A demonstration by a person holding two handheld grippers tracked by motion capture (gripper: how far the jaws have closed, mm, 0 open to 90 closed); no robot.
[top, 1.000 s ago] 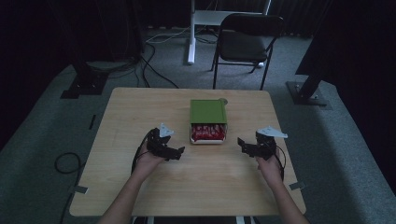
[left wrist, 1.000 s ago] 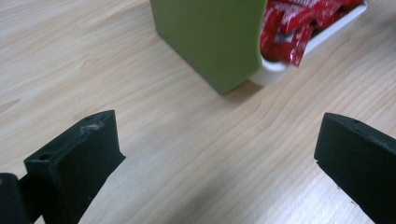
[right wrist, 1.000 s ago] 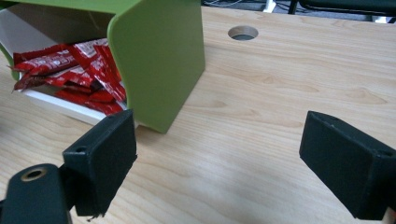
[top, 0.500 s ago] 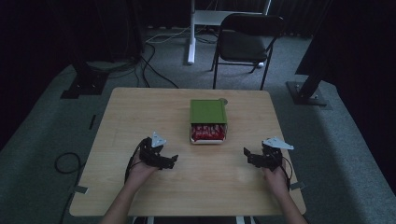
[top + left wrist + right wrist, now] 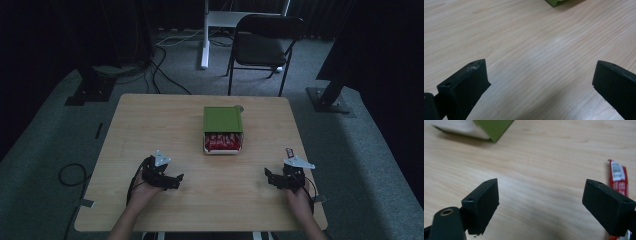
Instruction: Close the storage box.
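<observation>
High view: both tongs, left (image 5: 172, 181) and right (image 5: 270, 178), have drawn back from the box (image 5: 223, 130) to the near desk (image 5: 150, 125), wide and empty; packet (image 5: 618, 178) left out.

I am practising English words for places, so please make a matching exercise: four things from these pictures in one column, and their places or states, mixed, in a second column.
Things:
1. green box
2. red sachet
3. left gripper
4. black chair

Places or states:
A. on the floor behind the table
B. alone on the wood, beside the right gripper
C. open, empty, at the near left
D. table middle, lid slid back, red packets showing

Pairs: 1-D, 2-B, 3-C, 4-A
</observation>
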